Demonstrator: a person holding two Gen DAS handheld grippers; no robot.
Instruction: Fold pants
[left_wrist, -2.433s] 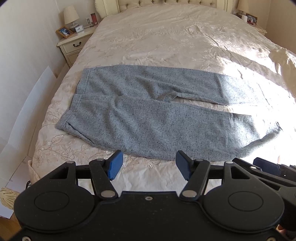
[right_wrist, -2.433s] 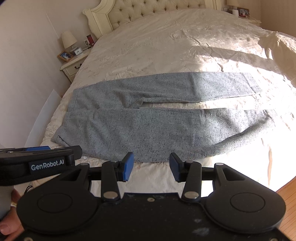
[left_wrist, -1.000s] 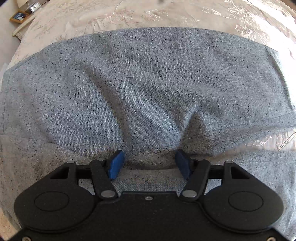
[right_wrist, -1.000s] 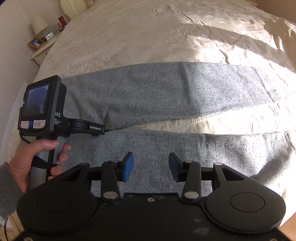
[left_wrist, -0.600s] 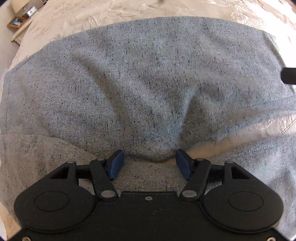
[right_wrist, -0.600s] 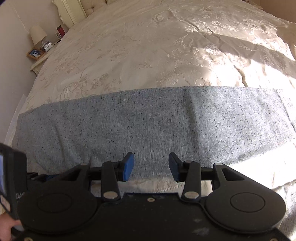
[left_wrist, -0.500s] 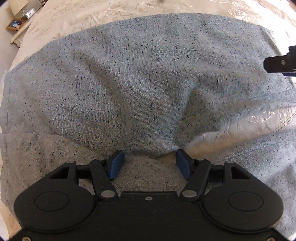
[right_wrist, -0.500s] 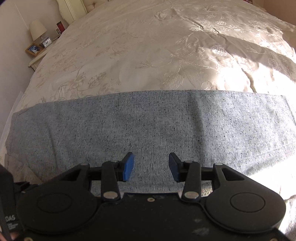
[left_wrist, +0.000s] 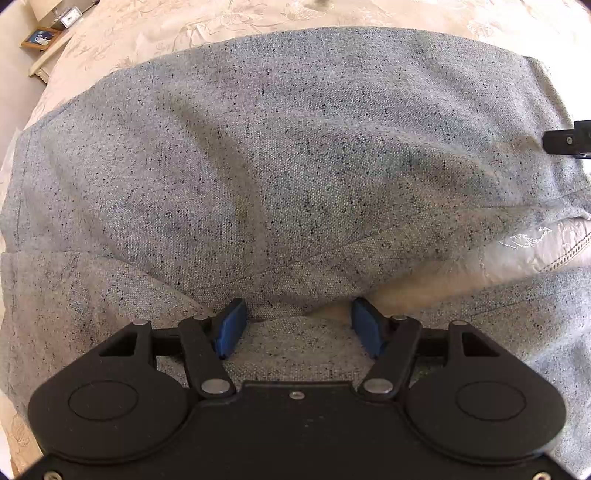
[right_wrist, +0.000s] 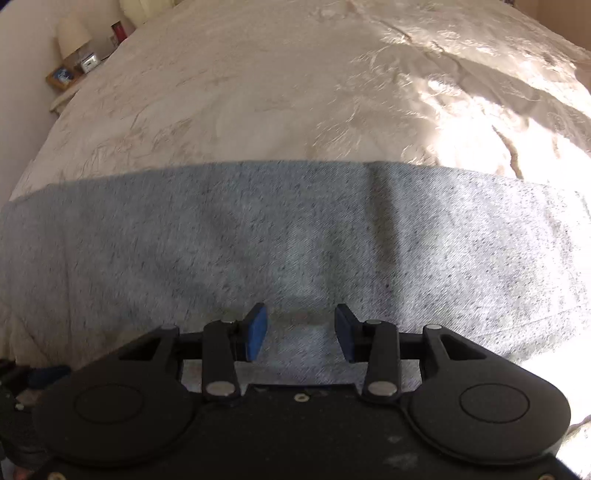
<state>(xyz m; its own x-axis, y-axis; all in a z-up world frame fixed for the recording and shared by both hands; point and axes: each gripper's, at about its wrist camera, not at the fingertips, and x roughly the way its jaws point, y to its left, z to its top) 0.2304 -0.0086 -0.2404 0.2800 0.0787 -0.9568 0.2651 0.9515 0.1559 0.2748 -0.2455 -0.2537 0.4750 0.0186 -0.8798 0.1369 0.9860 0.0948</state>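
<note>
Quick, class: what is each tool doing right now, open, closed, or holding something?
Left tool: open, low over the pants, gripping nothing.
Right tool: open, jaws just closing slightly, fabric between them ungripped.

Both wrist views: steep, close down; share pants (left_wrist: 295, 166).

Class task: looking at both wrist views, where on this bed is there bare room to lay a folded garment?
The bedspread beyond the pants' far edge lies bare. A narrow bare wedge shows between the two legs. The nightstand, at the bed's far left, is crowded.
</note>
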